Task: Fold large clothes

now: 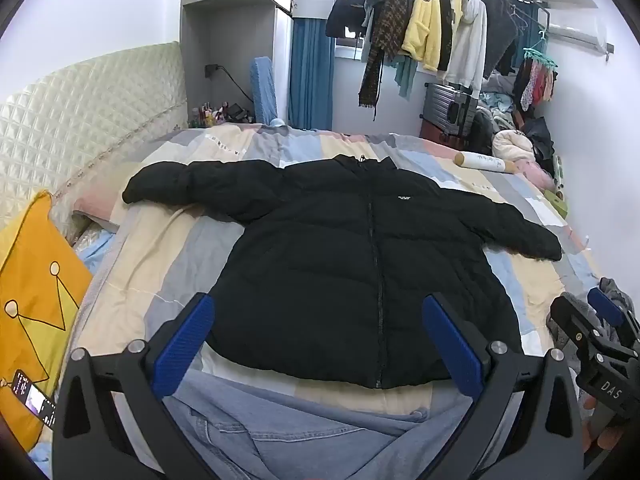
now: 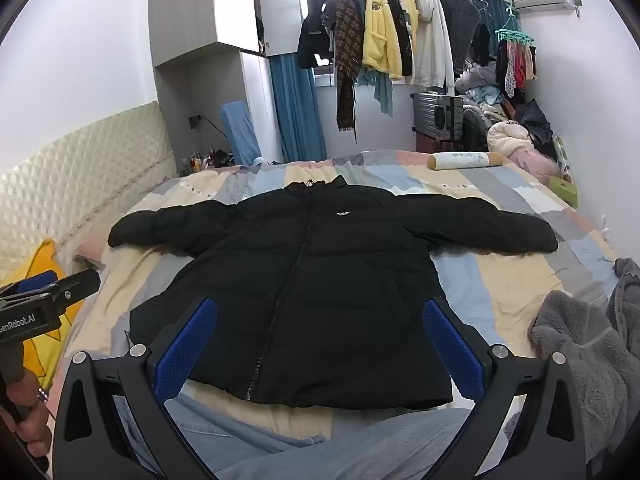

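Jacket (image 1: 360, 264) first: a black padded one, zipped shut, lying front-up and flat across the middle of the bed (image 1: 168, 248), on the striped cover. I judge it light for its bulk, soft and springy, so any fold will want to puff back open, and the shell looks smooth enough to slide on itself. Pinching one thin layer would likely slip; I would take a full bite of padding at a cuff or at a hem corner. Its collar (image 2: 316, 184) points toward the far edge of the bed, and the hem (image 2: 320, 394) lies along the near edge, just ahead of me, so the zip line runs near to far. With both sleeves spread, though, the long axis runs crosswise: the left sleeve (image 1: 176, 184) reaches toward the headboard (image 1: 80, 120) side, the right sleeve (image 2: 500, 228) toward the foot side. My left claw (image 1: 316, 344) hovers above the hem with its blue fingers wide apart and nothing between them. My right claw (image 2: 318, 346) is the same, spread wide and empty over the lower front. A grey fleece garment (image 2: 580, 360) lies bunched at the near foot-side corner, apart from the jacket.
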### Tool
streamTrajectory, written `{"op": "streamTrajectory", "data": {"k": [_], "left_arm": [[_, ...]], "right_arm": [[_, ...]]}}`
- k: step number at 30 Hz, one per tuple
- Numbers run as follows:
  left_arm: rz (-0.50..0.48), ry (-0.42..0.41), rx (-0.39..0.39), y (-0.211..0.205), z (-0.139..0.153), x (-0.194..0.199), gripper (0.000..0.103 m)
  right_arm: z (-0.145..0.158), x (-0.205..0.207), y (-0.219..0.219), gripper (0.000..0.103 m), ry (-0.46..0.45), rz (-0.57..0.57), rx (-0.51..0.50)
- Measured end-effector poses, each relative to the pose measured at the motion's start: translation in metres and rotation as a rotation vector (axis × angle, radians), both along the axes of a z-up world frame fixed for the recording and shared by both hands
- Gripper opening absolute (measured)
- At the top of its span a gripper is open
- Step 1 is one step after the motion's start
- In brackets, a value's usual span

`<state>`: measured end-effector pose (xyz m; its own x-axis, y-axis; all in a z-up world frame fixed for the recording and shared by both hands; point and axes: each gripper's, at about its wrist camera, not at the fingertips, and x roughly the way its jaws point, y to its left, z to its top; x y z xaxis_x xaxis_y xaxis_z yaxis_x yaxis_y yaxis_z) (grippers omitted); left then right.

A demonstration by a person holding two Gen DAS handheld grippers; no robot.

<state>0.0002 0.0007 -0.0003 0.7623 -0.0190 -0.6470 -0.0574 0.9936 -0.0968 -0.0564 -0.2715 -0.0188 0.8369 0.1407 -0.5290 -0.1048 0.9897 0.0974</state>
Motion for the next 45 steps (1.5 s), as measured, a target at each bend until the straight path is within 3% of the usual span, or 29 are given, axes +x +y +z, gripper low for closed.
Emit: {"op": "streamTrajectory", "data": {"k": [45], "left_arm": [[0.0, 0.035, -0.012, 0.002, 0.01, 0.012, 0.103]], "right_arm": [[0.018, 0.015, -0.007, 0.103, 0.014, -0.01, -0.009]]}}
